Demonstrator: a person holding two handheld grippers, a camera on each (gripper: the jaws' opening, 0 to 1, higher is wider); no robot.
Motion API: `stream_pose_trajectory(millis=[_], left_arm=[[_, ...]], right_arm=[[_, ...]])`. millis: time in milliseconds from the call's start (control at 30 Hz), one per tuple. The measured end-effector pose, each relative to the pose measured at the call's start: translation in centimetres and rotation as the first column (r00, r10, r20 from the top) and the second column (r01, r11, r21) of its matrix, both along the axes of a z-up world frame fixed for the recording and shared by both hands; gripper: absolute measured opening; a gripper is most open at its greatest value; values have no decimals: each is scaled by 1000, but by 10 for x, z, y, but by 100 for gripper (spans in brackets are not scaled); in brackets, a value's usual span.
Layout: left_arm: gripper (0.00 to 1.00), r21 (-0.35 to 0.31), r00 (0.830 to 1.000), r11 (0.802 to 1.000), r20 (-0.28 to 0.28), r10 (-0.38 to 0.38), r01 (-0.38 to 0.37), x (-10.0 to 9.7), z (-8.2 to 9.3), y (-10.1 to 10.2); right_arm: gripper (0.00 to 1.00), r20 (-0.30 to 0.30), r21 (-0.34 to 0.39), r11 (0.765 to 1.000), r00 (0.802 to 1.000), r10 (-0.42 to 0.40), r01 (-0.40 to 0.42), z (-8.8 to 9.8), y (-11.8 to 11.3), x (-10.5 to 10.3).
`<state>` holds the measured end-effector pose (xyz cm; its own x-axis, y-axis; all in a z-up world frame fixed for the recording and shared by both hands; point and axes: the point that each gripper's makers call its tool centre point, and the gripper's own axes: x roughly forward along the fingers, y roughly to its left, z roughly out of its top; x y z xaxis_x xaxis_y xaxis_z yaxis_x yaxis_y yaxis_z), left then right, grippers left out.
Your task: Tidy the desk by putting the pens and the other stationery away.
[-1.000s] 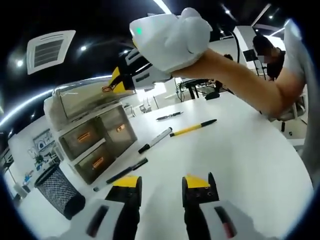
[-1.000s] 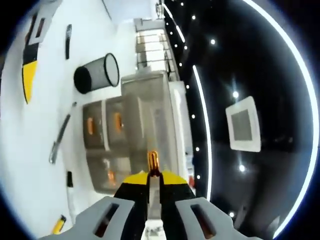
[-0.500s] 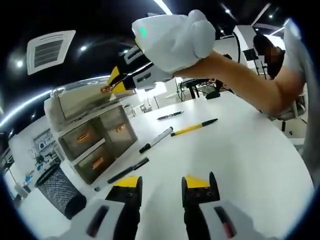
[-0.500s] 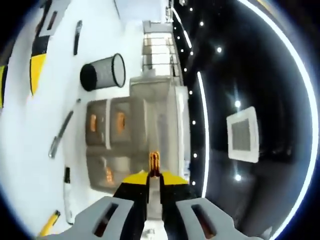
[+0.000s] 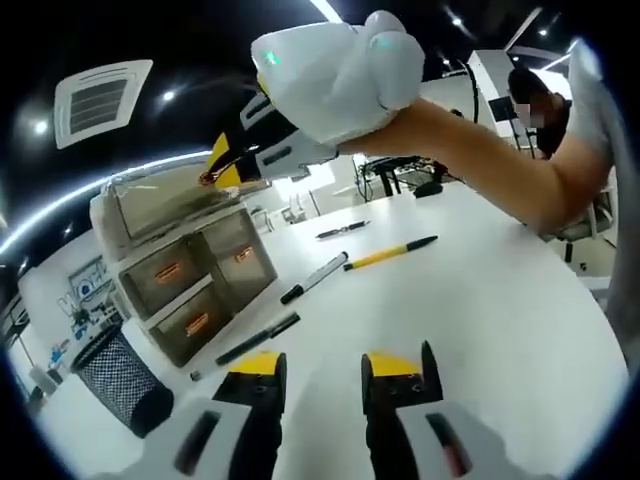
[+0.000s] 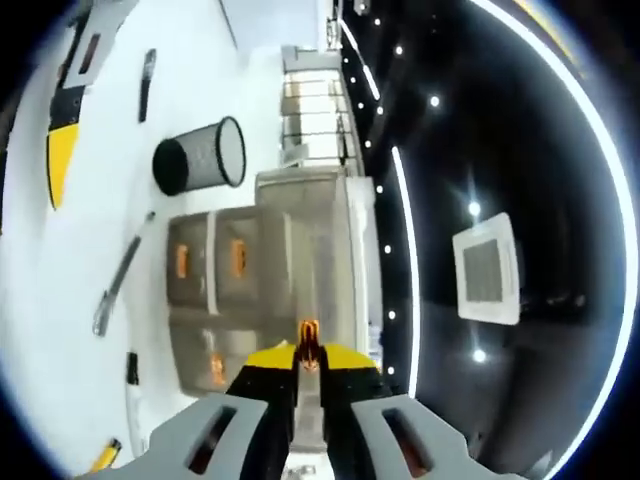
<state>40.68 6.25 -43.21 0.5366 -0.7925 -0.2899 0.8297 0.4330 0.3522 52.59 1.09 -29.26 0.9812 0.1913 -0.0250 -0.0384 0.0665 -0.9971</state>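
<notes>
The left tongs hang released just above the bench, with a black pen lying crosswise just ahead of their tips — the nearest item. Farther along lie a white marker, a yellow pen and another dark pen. Beyond, the right tongs are clenched on a small orange clip over the top of the drawer organizer, beside the mesh pen cup at the bench's far edge.

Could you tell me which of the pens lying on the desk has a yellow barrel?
The yellow pen, lying to the right of the white marker; the other pens are black or white.
</notes>
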Motion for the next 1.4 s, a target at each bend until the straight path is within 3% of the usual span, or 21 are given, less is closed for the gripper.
stream_pose_trajectory(millis=[533, 1400], left_arm=[[31, 7, 1000, 1000, -13, 2, -2, 3, -4, 1], [31, -12, 998, 1000, -64, 24, -24, 10, -11, 5]], right_arm=[[5, 46, 54, 999, 999, -10, 7, 5, 3, 39], [5, 74, 100, 995, 997, -11, 3, 2, 6, 60]])
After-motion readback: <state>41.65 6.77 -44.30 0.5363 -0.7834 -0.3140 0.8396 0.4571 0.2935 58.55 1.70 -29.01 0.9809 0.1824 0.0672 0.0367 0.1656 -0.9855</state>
